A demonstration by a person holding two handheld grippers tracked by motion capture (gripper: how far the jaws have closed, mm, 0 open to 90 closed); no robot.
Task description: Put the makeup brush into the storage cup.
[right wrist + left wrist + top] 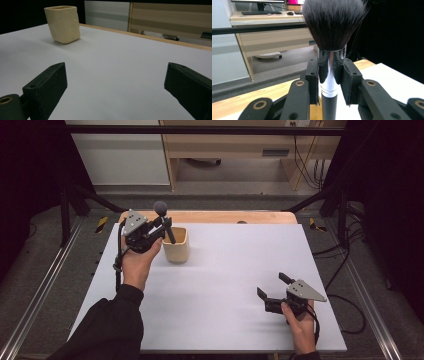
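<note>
— Brush (163, 220): a makeup brush with a dark, rounded bristle head, a bright metal ferrule and a black handle. In the high view it stands in the upper left of the frame, head uppermost and slightly tilted, its lower end dipping into the mouth of the cup (177, 246).

— And what holds it?

— Left gripper (159, 227): its jaws are closed on the brush. In the left gripper view the two black pads press the ferrule (329, 72) from either side, just below the bristles, which rise to the top centre of that frame.

— Cup: describe it.

— Cream-coloured, squarish with rounded corners, open at the top. It stands upright on the white surface (225, 285), in the upper left part of it, just right of the left hand (137, 262). In the right gripper view the cup (63, 24) sits in the upper left of the frame, well beyond the jaws.

— Right gripper?

— Right gripper (272, 285): lower right of the high view, held in the right hand (300, 320), low over the surface and well apart from the cup. Its jaws stand wide apart with nothing between them; bare white surface shows through the gap.

— Background?

— A wooden strip (210, 216) edges the far side of the surface; beyond it, pale wooden furniture (235, 142) at the top of the frame.
</note>
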